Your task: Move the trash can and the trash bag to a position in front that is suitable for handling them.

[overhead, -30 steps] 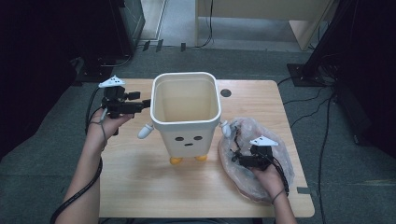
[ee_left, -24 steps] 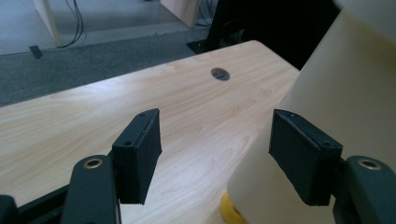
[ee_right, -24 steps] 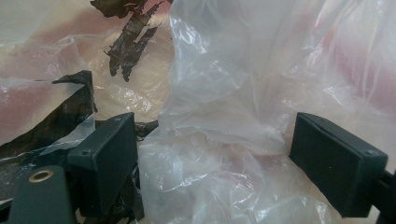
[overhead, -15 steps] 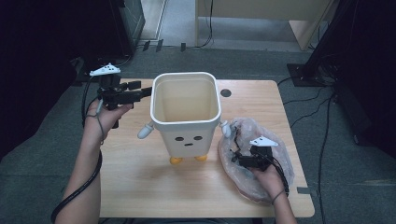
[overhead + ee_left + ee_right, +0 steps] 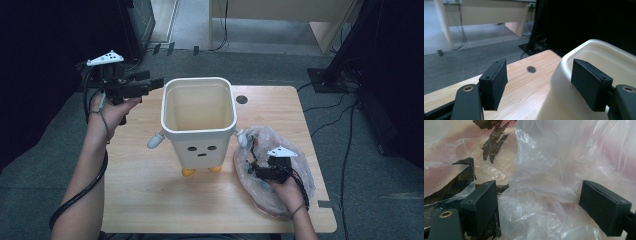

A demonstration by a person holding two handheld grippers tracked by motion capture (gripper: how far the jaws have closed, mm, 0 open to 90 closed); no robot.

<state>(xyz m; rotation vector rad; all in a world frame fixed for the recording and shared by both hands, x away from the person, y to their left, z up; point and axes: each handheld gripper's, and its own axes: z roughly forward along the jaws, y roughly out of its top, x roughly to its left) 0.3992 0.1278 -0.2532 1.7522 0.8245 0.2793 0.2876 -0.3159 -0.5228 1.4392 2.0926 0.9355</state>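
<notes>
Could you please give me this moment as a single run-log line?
left gripper: jaws just opening, empty, raised beside bin | right gripper: open, plastic bag bunched between jaws | bin: upright on table

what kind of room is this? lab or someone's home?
Most likely a lab or recording room, not a home: grey carpet floor with loose cables, a plain wooden table with a cable hole, and black curtains at the sides.

Grey carpet floor (image 5: 350, 150), light wood surface (image 5: 140, 195) w/ round cable hole (image 5: 241, 99), beige desk (image 5: 280, 20) at back, black cables (image 5: 345, 165) on floor, dark sides.
</notes>
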